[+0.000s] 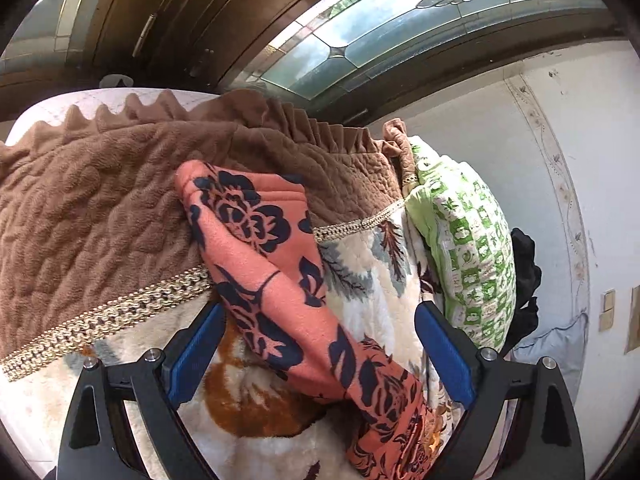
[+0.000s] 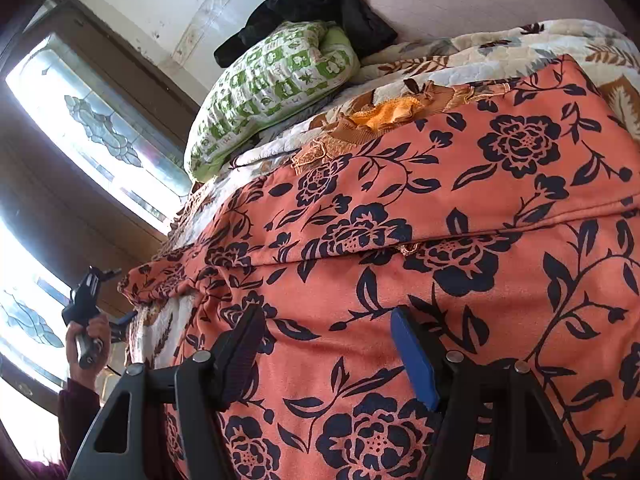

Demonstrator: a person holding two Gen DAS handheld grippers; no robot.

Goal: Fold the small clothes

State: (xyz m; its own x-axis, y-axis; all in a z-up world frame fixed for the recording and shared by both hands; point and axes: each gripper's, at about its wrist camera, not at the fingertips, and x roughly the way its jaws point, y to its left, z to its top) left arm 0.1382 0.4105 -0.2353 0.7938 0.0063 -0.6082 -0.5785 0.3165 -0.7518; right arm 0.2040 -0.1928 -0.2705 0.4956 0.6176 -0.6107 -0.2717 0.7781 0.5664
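Note:
A coral garment with dark navy flowers [image 2: 460, 240] lies spread over the bed, with a fold line across its middle. In the left wrist view one long part of it [image 1: 280, 280] runs between the open fingers of my left gripper [image 1: 320, 312] toward a brown blanket. My right gripper [image 2: 328, 316] is open just above the garment's near half, its fingers apart over the cloth. The left gripper, held in a hand, also shows at the far left of the right wrist view [image 2: 86, 296], by the garment's end.
A brown quilted blanket [image 1: 100, 208] and a cream floral bedspread [image 1: 368, 280] cover the bed. A green-and-white pillow [image 2: 272, 80] and a black cloth [image 2: 320, 4] lie near the wall. A dark wooden door with leaded glass [image 1: 360, 32] stands behind.

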